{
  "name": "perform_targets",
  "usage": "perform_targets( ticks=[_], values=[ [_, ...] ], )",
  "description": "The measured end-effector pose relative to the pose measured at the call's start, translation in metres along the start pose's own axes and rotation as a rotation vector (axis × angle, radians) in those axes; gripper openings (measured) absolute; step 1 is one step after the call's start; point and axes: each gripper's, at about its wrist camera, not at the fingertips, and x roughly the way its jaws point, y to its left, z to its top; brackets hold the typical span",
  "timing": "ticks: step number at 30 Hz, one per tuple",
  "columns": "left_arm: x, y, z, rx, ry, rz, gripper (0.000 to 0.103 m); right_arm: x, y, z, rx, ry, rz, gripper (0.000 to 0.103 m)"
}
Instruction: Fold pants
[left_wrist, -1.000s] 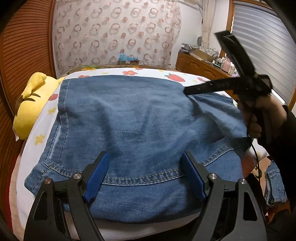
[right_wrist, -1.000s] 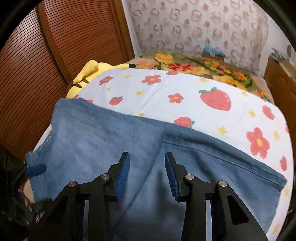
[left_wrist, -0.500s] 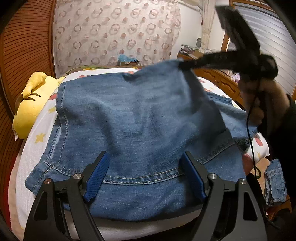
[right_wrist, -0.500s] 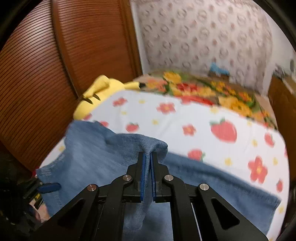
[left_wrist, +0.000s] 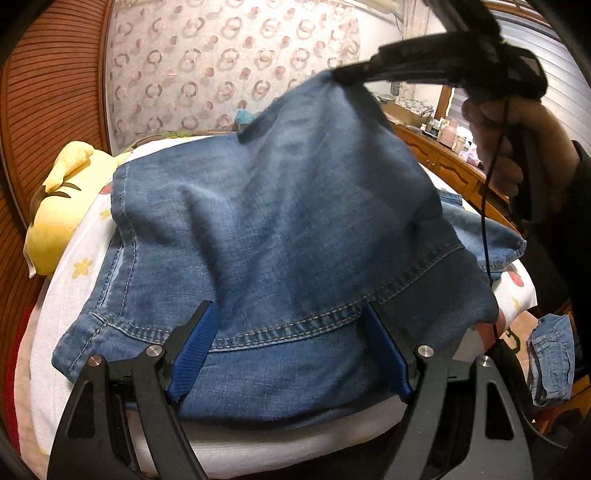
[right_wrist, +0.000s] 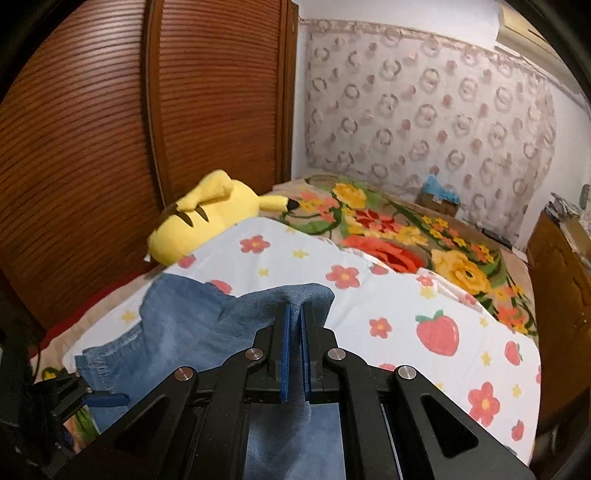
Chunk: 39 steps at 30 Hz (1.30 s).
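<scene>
Blue denim pants (left_wrist: 280, 229) lie folded on a white flowered sheet (left_wrist: 66, 291) on the bed. My right gripper (right_wrist: 294, 314) is shut on a pinch of the pants (right_wrist: 184, 328) and holds that far edge lifted off the bed. In the left wrist view the right gripper (left_wrist: 343, 75) shows at the upper right, a hand behind it, with the denim hanging from it like a tent. My left gripper (left_wrist: 288, 321) stands open low over the near hem, its blue pads on either side of the stitched seam, apart from the cloth.
A yellow plush toy (right_wrist: 207, 214) lies at the bed's left edge by the brown slatted wardrobe (right_wrist: 92, 147). A flowered blanket (right_wrist: 406, 236) covers the far bed. A wooden dresser (left_wrist: 450, 166) stands right. Another denim piece (left_wrist: 550, 358) lies on the floor at lower right.
My right gripper has shut on the far edge of the pants and risen, pulling the denim up into a peak. The left gripper has stayed still and open.
</scene>
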Motion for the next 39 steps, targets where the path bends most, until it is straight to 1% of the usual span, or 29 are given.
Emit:
perform_targets(
  ticks=[4,5,6,8,9,11,12,15,20,26,29,33,37,38,39],
  values=[
    [0.000,-0.001,0.000,0.005,0.001,0.003,0.081,0.011,-0.012,-0.006,0.046,0.048,-0.004,0.006],
    [0.000,-0.001,0.000,0.004,0.000,0.003,0.081,0.014,-0.016,-0.008,0.060,0.064,0.003,0.012],
    [0.000,-0.001,0.000,0.001,0.000,0.004,0.081,0.017,-0.020,-0.009,0.071,0.081,-0.003,0.015],
    [-0.001,-0.002,0.001,-0.001,0.000,0.006,0.081,0.018,-0.027,-0.013,0.086,0.095,-0.029,0.035],
    [-0.001,-0.002,0.002,-0.001,-0.001,0.007,0.081,0.017,-0.030,-0.016,0.092,0.096,-0.029,0.036],
    [-0.004,-0.003,0.003,-0.003,-0.007,0.010,0.081,0.013,-0.035,-0.022,0.101,0.104,-0.026,0.037],
    [-0.005,-0.003,0.004,-0.003,-0.009,0.011,0.081,0.014,-0.030,-0.018,0.098,0.110,-0.027,0.037],
    [-0.008,-0.006,0.007,-0.001,-0.016,0.013,0.081,0.005,-0.031,-0.031,0.089,0.129,-0.040,0.037],
    [-0.005,-0.015,0.014,0.017,-0.013,0.021,0.081,-0.016,-0.042,-0.063,0.119,0.152,-0.046,0.038],
    [0.003,-0.023,0.018,0.034,-0.002,0.020,0.081,-0.036,-0.052,-0.100,0.149,0.182,-0.078,0.038],
    [0.009,-0.027,0.017,0.036,0.016,0.016,0.081,-0.029,-0.053,-0.111,0.158,0.207,-0.087,0.038],
    [0.018,-0.029,0.013,0.037,0.044,0.020,0.081,-0.020,-0.054,-0.119,0.176,0.227,-0.076,0.038],
    [0.019,-0.032,0.011,0.037,0.044,0.030,0.081,-0.012,-0.055,-0.128,0.183,0.247,-0.080,0.038],
    [0.019,-0.032,0.011,0.034,0.042,0.030,0.081,-0.008,-0.055,-0.130,0.185,0.250,-0.080,0.040],
    [0.020,-0.032,0.010,0.030,0.041,0.031,0.081,-0.008,-0.054,-0.131,0.178,0.235,-0.083,0.041]
  ],
)
